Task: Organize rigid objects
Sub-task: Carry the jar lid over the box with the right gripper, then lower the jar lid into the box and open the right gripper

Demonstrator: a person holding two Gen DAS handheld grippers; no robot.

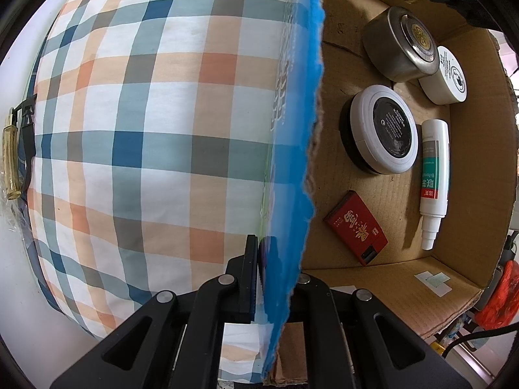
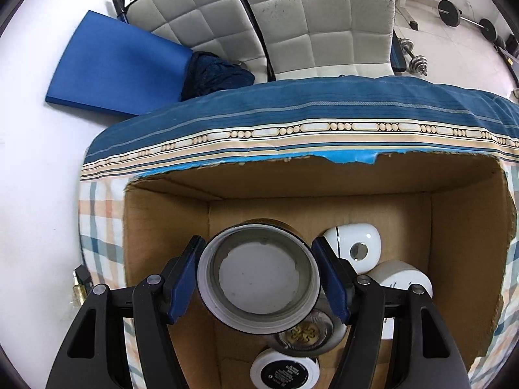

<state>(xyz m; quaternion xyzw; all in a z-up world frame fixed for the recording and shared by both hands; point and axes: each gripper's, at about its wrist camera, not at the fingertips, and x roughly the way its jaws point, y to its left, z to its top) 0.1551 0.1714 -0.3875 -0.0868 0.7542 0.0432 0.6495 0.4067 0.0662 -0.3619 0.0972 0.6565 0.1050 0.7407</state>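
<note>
With the left gripper (image 1: 259, 278) clenched on the cardboard box's blue-taped wall (image 1: 301, 149), the right gripper (image 2: 259, 275), grasping the round jar (image 2: 259, 275) above the box interior, should lower it onto the bare floor (image 2: 194, 340) beside the silver tin (image 2: 308, 337).

Home room doubling as a gym corner. Quilted white chair (image 2: 292, 26), dumbbells (image 2: 416, 60) and barbell (image 2: 467, 19) on tiled floor. Plaid bedding (image 1: 146, 129) under a cardboard box (image 2: 470, 243).

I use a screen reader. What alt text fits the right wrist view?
The right gripper holds a round white jar over an open cardboard box that already contains other round containers. The box sits on plaid cloth.
</note>
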